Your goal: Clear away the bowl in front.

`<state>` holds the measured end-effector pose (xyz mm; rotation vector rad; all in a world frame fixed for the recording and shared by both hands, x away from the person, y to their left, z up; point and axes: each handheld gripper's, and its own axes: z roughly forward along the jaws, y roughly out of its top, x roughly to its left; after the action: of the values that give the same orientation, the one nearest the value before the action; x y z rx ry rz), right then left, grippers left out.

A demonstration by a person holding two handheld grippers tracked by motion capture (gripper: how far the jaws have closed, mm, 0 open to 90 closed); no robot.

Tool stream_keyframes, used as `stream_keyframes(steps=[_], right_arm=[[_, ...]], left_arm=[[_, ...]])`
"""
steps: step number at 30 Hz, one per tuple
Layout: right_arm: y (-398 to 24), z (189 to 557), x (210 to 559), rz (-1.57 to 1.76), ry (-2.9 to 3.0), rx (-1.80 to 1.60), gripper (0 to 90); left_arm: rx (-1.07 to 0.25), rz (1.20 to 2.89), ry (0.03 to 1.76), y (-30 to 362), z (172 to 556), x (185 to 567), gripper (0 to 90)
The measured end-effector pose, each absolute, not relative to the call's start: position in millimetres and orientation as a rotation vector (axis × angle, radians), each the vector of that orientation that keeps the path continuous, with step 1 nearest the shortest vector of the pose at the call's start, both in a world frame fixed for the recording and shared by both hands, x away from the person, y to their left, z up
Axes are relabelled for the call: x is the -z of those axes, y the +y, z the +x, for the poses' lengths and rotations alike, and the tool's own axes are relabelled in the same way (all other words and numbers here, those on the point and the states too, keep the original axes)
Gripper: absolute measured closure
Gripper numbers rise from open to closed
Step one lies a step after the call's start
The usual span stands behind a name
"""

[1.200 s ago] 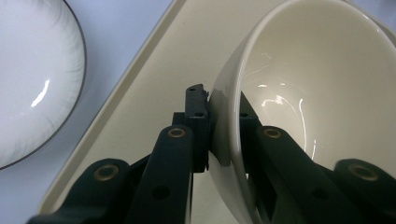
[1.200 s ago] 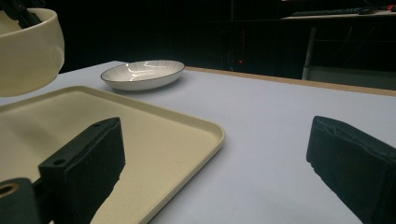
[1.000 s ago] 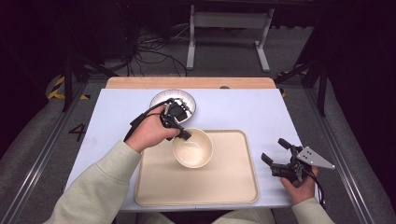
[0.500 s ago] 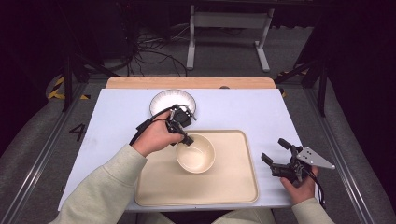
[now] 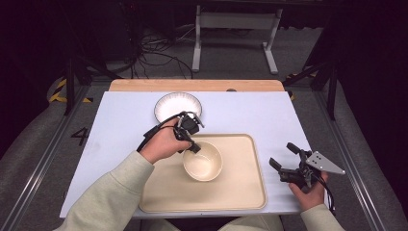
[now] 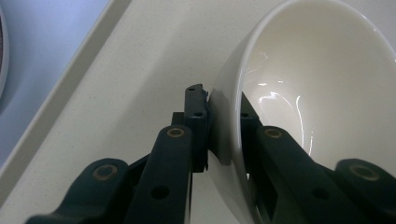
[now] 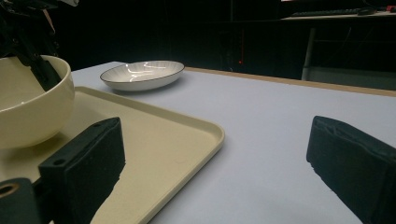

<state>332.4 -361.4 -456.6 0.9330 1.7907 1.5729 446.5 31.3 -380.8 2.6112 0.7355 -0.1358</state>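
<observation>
Flanking bowl [image 5: 203, 162], tray [image 5: 240, 192], plate [image 5: 178, 106] behind

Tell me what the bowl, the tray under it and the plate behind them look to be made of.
Bowl: probably glazed ceramic; cream, glossy, with sharp highlights inside.
Tray: likely plastic, perhaps melamine; beige, matte and faintly speckled, with a rounded moulded rim.
Plate: probably glazed ceramic; white, shiny, with a thin dark line on its rim and faint ribs running to the middle.

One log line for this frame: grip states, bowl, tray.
left gripper: shut on bowl rim | bowl: on tray | right gripper: open, holding nothing, right of tray | plate: behind tray
</observation>
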Motion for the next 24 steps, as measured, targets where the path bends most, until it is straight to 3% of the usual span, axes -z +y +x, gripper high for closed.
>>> stream_keyframes(steps=[24], right_arm=[[-361.3,332.2,456.6,0.939,1.791,-1.572,4.6]], left_arm=[[0.156,2.612,0.740,28.9,447.7,395.4,82.1]])
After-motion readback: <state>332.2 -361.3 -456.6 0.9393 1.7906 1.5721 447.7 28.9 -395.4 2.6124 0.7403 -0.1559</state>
